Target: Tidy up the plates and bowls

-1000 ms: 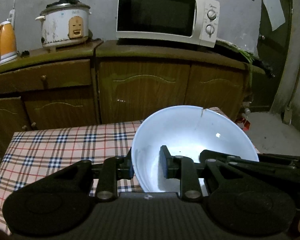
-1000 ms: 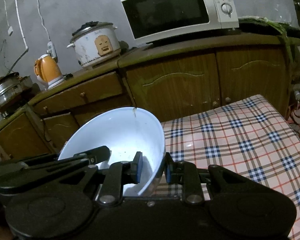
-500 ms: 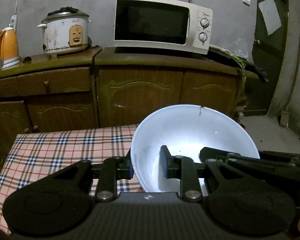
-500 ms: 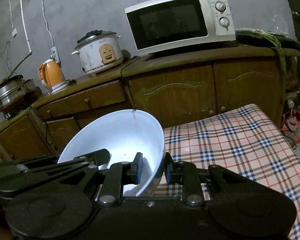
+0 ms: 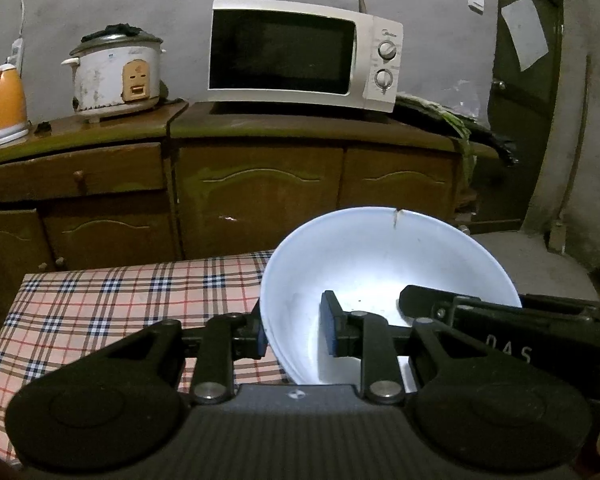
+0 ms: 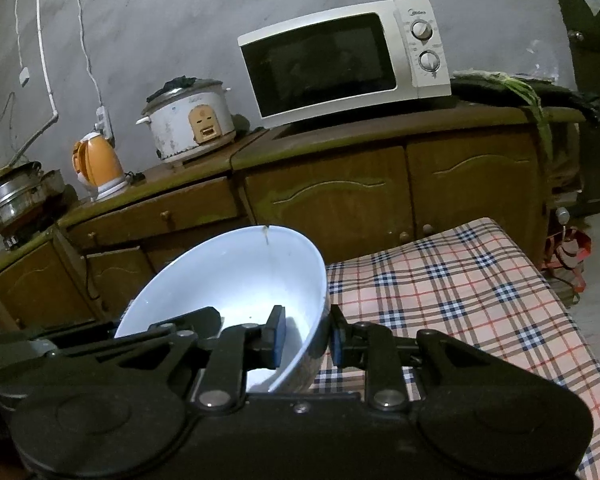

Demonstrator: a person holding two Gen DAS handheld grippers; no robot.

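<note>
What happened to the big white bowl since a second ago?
The white bowl, still pinched by both tongs, left and right, has gone up a little and away from the checked table; the cupboards look farther off. Nothing was let go. The microwave and rice cooker stayed put.

White bowl (image 5: 384,264): smooth, glossy, ceramic-looking, with a chipped brown nick at the rim at 12 o'clock. Left gripper (image 5: 294,338) and right gripper (image 6: 306,338): matt black plastic, with blue pads, probably rubber, on the fingers (image 5: 329,332). Bench (image 5: 100,304): checked cloth with a slight sheen. Cabinet (image 5: 260,192): varnished wood, worn. Microwave (image 5: 304,54): smooth white casing, dark glossy door. Rice cooker (image 5: 116,74): scuffed white enamel or plastic. Kettle (image 6: 96,162): shiny orange plastic. Steamer pot (image 6: 16,196): dull metal. Wall (image 6: 180,20): rough grey plaster.
</note>
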